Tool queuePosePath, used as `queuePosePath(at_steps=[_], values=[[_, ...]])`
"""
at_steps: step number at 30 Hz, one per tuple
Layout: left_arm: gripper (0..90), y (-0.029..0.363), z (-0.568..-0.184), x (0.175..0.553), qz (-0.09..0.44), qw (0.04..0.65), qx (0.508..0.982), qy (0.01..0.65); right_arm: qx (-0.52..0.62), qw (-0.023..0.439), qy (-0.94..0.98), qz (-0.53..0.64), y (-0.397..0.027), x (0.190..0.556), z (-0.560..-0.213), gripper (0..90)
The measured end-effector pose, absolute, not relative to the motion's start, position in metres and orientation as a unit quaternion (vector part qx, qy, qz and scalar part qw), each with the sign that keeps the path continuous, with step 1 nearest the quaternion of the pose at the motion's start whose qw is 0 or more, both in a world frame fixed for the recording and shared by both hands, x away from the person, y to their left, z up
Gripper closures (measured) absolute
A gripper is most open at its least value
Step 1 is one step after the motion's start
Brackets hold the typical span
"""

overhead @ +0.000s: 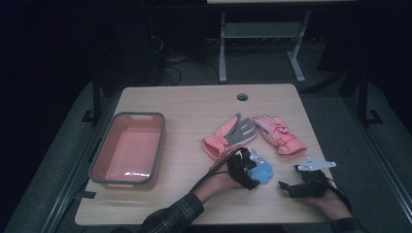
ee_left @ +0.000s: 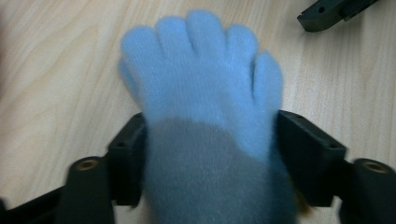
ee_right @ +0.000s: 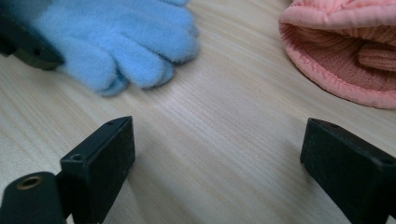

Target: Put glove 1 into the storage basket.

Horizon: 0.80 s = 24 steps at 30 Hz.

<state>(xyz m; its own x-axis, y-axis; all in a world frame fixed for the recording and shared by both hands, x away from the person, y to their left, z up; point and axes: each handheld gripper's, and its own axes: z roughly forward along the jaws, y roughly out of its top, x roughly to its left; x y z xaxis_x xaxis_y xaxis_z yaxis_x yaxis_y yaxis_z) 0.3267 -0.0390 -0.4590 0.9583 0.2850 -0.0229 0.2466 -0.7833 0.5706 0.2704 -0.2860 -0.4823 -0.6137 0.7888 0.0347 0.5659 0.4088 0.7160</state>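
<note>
Left gripper at frame bottom, jaws round blue glove, pads at both sides; can't tell if pressing. Right gripper released, lower right w/ nothing between.

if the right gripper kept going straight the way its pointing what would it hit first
Probably bare table: nothing lies between the right gripper's open jaws. Further along that line lies the gap between the blue fleece glove and the pink glove's cuff; which it would brush first is hard to judge.
</note>
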Motion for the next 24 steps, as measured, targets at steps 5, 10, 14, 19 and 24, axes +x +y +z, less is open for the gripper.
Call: queuePosePath(at_steps=[5, 10, 14, 19, 24], values=[[49.3, -0.037, -0.457, 0.327, 0.025, 0.302, 0.941, 0.147, 0.411, 0.156, 0.825, 0.356, -0.286, 0.270, -0.482, 9.4], [65.5, -0.036, -0.455, 0.329, 0.007, 0.302, 0.942, 0.146, 0.411, 0.156, 0.824, 0.356, -0.286, 0.270, -0.482, 9.4], [71.0, -0.034, -0.455, 0.331, -0.011, 0.308, 0.938, 0.159, 0.411, 0.156, 0.824, 0.356, -0.286, 0.270, -0.482, 9.4], [73.8, -0.029, -0.451, 0.334, -0.029, 0.323, 0.931, 0.171, 0.411, 0.156, 0.824, 0.356, -0.286, 0.270, -0.482, 9.4], [74.1, -0.023, -0.441, 0.334, -0.036, 0.335, 0.926, 0.172, 0.411, 0.156, 0.824, 0.356, -0.286, 0.270, -0.482, 9.4]])
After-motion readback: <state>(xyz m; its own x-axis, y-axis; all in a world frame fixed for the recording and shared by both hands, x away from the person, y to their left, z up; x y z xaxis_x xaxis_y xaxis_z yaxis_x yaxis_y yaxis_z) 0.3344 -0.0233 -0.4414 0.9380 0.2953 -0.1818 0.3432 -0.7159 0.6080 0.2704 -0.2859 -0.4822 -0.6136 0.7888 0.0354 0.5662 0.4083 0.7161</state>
